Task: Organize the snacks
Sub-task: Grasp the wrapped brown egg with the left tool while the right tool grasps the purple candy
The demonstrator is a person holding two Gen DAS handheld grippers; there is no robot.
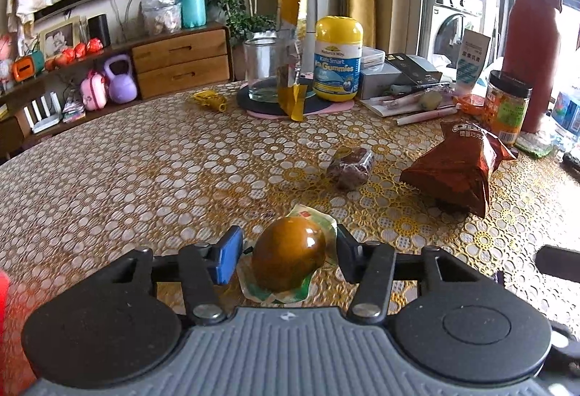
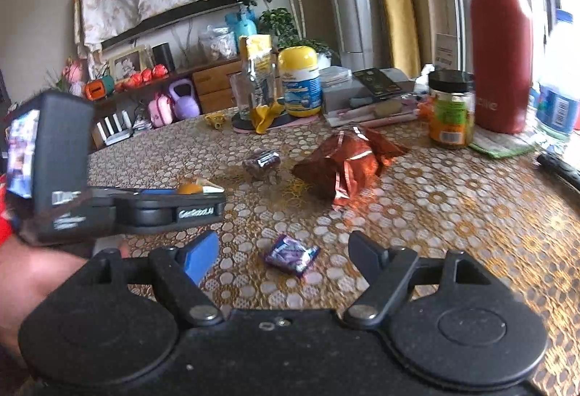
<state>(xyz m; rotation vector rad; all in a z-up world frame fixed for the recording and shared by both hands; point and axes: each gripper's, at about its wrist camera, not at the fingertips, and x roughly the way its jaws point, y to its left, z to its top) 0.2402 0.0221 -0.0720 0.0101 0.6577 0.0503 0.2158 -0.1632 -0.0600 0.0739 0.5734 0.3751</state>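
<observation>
On the lace-covered table (image 1: 145,160), nearer than the red foil bag (image 1: 456,174), the left gripper (image 1: 288,251) straddles a packaged brown egg (image 1: 288,258), jaws not yet touching; its glossy, rounded pack may squirt out. Only the right view shows the purple candy (image 2: 291,255) between the right gripper (image 2: 284,260)'s spread jaws.

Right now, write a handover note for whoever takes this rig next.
Left claw: the packaged brown egg sits between the fingers on the table; the right pad looks to be at the wrapper, a gap shows on the left, so no firm grip yet.
Right claw: open, empty, hovering over the small purple candy packet.
Also loose on the tablecloth: the dark wrapped snack and the red-brown foil bag.
Done: nothing visibly sorted.
Left: grasp the egg, then collect the other three.
</observation>
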